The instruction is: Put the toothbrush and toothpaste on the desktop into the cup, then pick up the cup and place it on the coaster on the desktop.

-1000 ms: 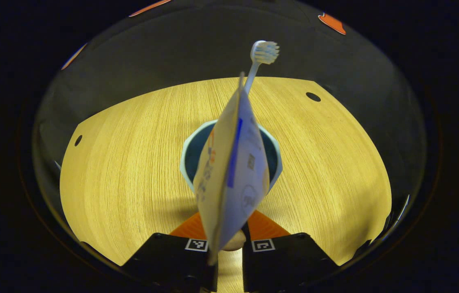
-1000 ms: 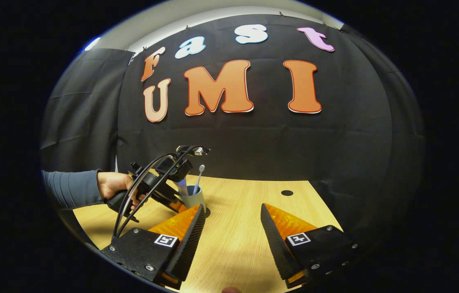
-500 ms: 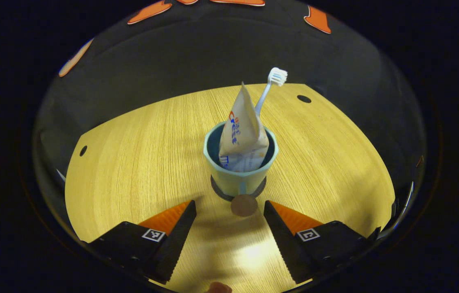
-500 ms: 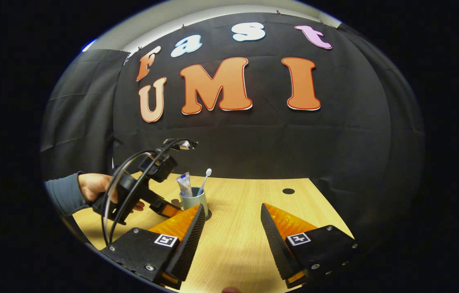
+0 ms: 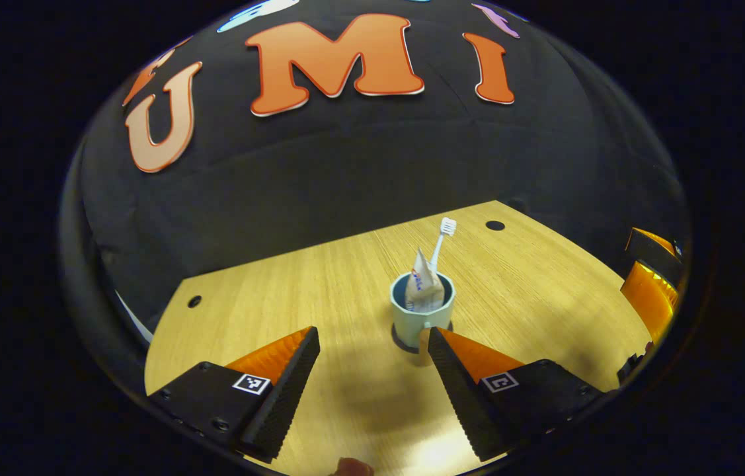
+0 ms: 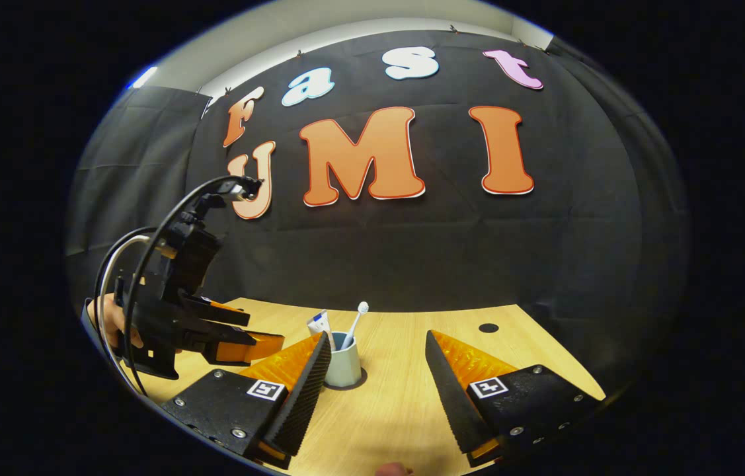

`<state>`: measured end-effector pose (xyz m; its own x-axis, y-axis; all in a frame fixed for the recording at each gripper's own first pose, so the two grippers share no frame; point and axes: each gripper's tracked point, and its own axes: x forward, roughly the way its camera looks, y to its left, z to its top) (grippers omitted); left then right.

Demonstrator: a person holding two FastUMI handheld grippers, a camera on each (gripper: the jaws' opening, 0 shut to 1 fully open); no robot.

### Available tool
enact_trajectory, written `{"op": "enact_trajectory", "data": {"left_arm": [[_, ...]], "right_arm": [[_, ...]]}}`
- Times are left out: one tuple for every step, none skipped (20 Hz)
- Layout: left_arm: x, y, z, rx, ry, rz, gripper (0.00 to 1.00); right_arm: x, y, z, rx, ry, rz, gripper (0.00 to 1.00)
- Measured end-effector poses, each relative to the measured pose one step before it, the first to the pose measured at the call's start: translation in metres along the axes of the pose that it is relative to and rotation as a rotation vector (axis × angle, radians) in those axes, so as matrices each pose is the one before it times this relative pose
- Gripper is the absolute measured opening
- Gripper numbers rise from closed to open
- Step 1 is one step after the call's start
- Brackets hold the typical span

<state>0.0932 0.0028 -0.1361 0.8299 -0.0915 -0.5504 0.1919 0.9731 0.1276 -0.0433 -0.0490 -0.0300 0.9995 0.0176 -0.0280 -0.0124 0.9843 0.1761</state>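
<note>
A pale blue cup stands upright on a dark round coaster on the wooden desktop. The toothpaste tube and a white toothbrush stick up out of it, brush head on top. My left gripper is open and empty, a short way back from the cup, which sits just beyond its right finger. My right gripper is also open and empty, with the cup, toothbrush and toothpaste beyond its left finger. The coaster shows as a dark rim under the cup.
The black cloth wall closes the desk's far side. Round holes mark the desktop corners. In the right gripper view the left gripper hovers left of the cup, held by a hand. The right gripper shows at the left gripper view's right edge.
My left gripper let go of the toothpaste, opened, and drew back and up from the cup. The tube now stands in the cup beside the toothbrush. The right gripper shifted only slightly.
</note>
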Motion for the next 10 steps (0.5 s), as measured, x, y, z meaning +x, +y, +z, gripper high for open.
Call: {"op": "enact_trajectory", "data": {"left_arm": [[-0.00506, 0.00887, 0.00080, -0.00385, -0.03114, 0.02712, 1.00], [-0.00742, 0.00932, 0.00189, -0.01495, -0.02642, 0.02343, 1.00], [-0.00712, 0.00950, 0.00129, -0.02100, -0.02719, 0.01868, 1.00], [-0.00535, 0.01007, 0.00114, -0.02207, -0.02572, 0.01919, 1.00], [-0.01058, 0.01415, 0.00338, -0.01427, -0.03115, 0.02285, 1.00], [-0.00442, 0.01223, 0.00564, -0.01213, -0.03909, 0.02628, 1.00], [-0.00594, 0.01256, 0.00542, -0.00872, -0.04275, 0.02945, 0.99], [-0.00404, 0.00942, 0.00522, -0.00677, -0.04487, 0.02302, 1.00], [-0.00597, 0.00875, 0.00217, -0.01103, -0.03399, 0.01921, 0.99], [-0.00367, 0.00430, 0.00281, -0.01091, -0.03063, 0.00324, 0.99]], "right_arm": [[0.00164, 0.00372, 0.00238, 0.00109, -0.00687, -0.00063, 0.88], [0.00261, 0.00261, 0.00188, -0.00142, -0.00791, -0.00630, 0.89], [0.00135, 0.00304, 0.00287, -0.00267, -0.00887, -0.00248, 0.90], [0.00098, 0.00406, 0.00168, -0.00261, -0.00853, -0.00114, 0.90], [0.00122, 0.00445, 0.00278, -0.00655, -0.00731, 0.00459, 0.90], [0.00118, 0.00511, 0.00110, -0.00822, -0.00841, 0.00446, 0.90], [0.00085, 0.00490, 0.00242, -0.01013, -0.00914, 0.00311, 0.90], [0.00087, 0.00384, 0.00342, -0.01047, -0.01338, 0.00044, 0.90], [0.00025, 0.00307, 0.00432, -0.01064, -0.01596, -0.00036, 0.90], [0.00006, 0.00302, 0.00514, -0.00877, -0.01947, -0.00089, 0.90]]}}
